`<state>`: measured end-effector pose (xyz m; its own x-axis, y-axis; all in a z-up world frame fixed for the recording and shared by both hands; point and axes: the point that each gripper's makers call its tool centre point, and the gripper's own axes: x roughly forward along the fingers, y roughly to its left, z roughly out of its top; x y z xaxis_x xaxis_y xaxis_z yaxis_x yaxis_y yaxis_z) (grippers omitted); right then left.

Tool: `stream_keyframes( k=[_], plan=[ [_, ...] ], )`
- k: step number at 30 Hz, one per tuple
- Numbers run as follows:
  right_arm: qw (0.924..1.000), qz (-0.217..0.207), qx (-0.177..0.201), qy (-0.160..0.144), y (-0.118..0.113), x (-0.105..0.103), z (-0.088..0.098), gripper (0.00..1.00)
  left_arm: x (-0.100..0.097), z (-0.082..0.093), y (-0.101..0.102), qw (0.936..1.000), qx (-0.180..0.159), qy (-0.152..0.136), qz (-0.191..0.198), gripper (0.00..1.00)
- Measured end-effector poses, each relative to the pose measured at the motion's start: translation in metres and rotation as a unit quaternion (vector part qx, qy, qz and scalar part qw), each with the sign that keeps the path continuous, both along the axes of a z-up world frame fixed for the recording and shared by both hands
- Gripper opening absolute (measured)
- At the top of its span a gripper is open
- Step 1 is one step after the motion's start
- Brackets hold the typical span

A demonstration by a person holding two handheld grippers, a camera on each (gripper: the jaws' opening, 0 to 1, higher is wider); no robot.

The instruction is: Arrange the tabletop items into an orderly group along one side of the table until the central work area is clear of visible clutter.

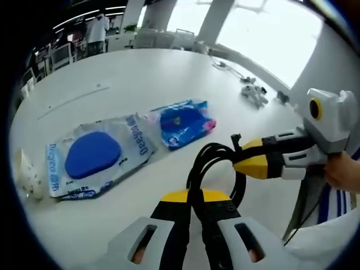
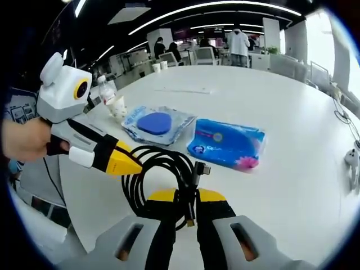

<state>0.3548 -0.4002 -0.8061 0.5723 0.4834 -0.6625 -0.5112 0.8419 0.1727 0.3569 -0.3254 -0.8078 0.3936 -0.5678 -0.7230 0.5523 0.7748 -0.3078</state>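
A coiled black cable (image 1: 211,152) hangs above the white table (image 1: 140,79), held from two sides. My left gripper (image 1: 191,196) is shut on the coil's near side. My right gripper (image 1: 239,163) comes in from the right, its yellow tips closed on the loop's far side. In the right gripper view the right gripper (image 2: 187,196) grips the cable (image 2: 163,157) and the left gripper (image 2: 135,165) pinches it from the left. A clear packet with a blue oval pad (image 1: 93,154) (image 2: 156,122) and a blue tissue packet (image 1: 183,124) (image 2: 228,143) lie side by side on the table.
A crumpled white cup (image 1: 28,177) (image 2: 118,107) and a small bottle (image 2: 106,90) stand near the table's edge by the clear packet. White gadgets (image 1: 253,93) and a thin cord (image 1: 225,64) lie at the window side. Chairs and people are beyond the table.
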Motion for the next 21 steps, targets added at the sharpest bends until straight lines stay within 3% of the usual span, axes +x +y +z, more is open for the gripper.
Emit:
stream_keyframes(
  k=[21],
  plan=[
    [0.9996,0.008,0.014,0.022,-0.004,0.009,-0.025,0.08,0.008,-0.025,-0.004,0.9997,0.018,0.015,0.003,0.02]
  ],
)
